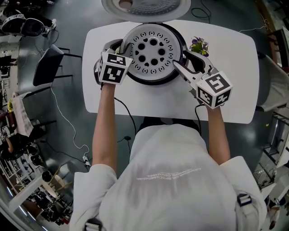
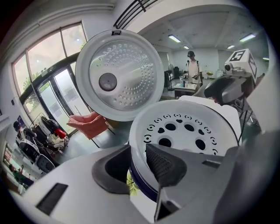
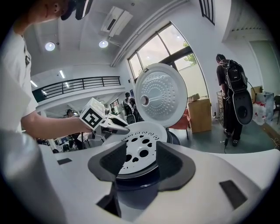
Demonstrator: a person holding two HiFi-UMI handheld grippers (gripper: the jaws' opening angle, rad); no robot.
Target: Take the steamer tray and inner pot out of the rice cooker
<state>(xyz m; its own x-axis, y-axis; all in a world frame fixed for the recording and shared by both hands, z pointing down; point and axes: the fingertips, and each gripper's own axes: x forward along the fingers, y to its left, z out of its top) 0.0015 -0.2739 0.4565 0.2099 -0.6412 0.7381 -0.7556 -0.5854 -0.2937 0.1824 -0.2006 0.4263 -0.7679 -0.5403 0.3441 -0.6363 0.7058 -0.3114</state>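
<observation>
White and rounded, the surface (image 1: 235, 90) carries a dark rice cooker (image 1: 153, 82) with its lid (image 1: 144, 6) swung up behind. The perforated steamer tray (image 1: 153, 49) sits in the cooker's mouth. The left claw (image 1: 118, 46) is clamped on the tray's left rim, 1 pad inside and 1 outside. The right claw (image 1: 186, 62) straddles the right rim with its jaws apart. A small plant (image 1: 199, 45) stands just beside it.

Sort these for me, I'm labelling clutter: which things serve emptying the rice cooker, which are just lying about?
In the job: steamer tray, rice cooker, its raised lid; inner pot not visible.
Lying about: small plant on the table, chair beside it.
</observation>
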